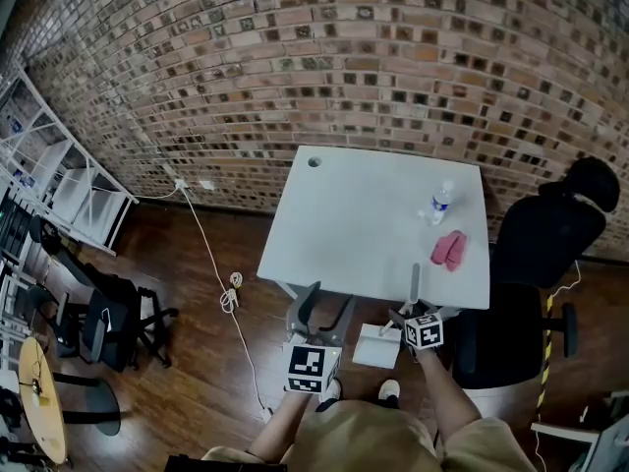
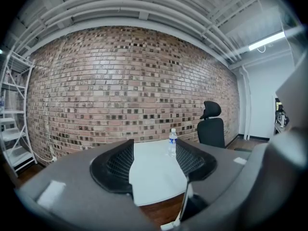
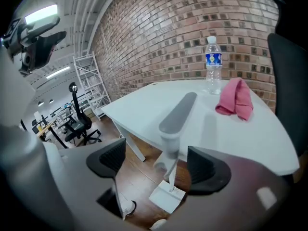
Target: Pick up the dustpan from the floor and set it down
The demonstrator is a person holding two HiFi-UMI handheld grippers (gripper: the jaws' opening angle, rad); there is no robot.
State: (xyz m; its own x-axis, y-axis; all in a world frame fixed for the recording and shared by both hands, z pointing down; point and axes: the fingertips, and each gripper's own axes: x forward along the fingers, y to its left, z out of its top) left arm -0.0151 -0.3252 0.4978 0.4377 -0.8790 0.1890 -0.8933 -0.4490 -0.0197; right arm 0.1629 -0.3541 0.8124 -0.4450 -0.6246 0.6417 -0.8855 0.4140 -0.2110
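With the right tool [image 3: 156, 166] spread wide around, not pressing, the upright handle of the dustpan [image 3: 167, 197], whose pan is set on the floor [image 3: 139, 177] below it, the tool is best drawn straight back so nothing is knocked, the left tool [image 2: 154, 160] being held spread and empty.

Fisheye warp bends the brick wall [image 1: 295, 67] hard, corners vignette to black. Ceiling strip light [image 2: 266, 41] glares, desk [image 1: 364, 214] evenly lit, dustpan [image 3: 169, 146] up close looks soft and smeary.
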